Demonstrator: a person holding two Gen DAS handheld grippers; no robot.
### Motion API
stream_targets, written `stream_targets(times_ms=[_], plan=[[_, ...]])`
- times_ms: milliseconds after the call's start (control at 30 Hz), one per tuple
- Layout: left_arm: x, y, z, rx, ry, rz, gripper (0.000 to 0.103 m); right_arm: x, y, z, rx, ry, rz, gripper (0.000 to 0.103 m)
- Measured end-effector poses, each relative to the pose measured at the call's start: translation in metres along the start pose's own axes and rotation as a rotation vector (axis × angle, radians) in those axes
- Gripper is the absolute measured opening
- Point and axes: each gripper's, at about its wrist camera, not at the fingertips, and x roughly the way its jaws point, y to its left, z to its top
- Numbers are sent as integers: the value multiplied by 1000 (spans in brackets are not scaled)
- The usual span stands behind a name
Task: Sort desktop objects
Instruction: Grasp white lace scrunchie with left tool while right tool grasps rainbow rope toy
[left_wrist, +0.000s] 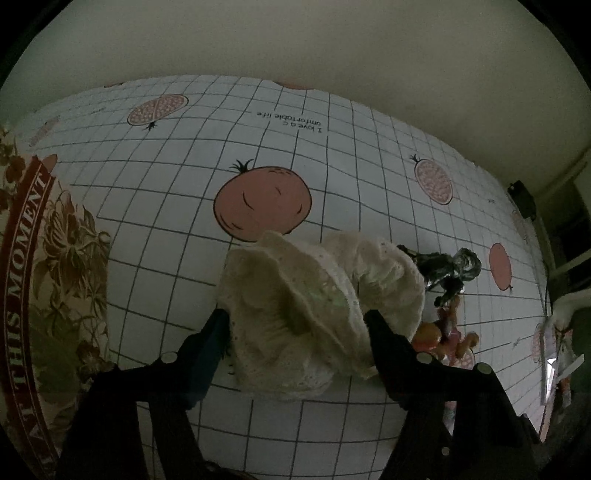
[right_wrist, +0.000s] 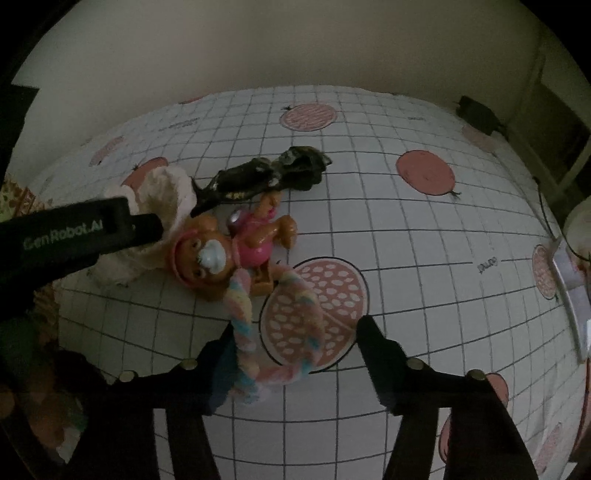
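Observation:
A cream lace scrunchie (left_wrist: 314, 306) lies on the grid-patterned tablecloth (left_wrist: 166, 184), between the wide-open fingers of my left gripper (left_wrist: 295, 325). Right of it are a dark crumpled hair tie (left_wrist: 448, 267) and an orange and pink monkey toy (left_wrist: 443, 334). In the right wrist view the monkey toy (right_wrist: 236, 251) lies mid-table, the dark hair tie (right_wrist: 266, 175) beyond it, the cream scrunchie (right_wrist: 162, 206) to the left under the left gripper body (right_wrist: 74, 232). A pastel twisted loop (right_wrist: 273, 321) lies between the open fingers of my right gripper (right_wrist: 295, 336).
A floral box printed "THIS MOMENT" (left_wrist: 40, 258) stands at the left edge. A black device (right_wrist: 476, 114) sits at the far right corner of the table. A white container and a tray edge (right_wrist: 572, 280) are at the right. A wall is behind the table.

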Motion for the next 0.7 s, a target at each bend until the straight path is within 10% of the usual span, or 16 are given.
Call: stream_targets(times_ms=[333, 467, 700], plan=[[0, -7, -7, 54, -27, 58, 68, -5, 4, -2, 1, 24, -12, 30], [-3, -4, -9, 36, -31, 56, 50, -4, 4, -1, 1, 49, -20, 10], [-6, 8, -11, -21, -11, -17, 30, -12, -6, -11, 39, 93, -20, 9]])
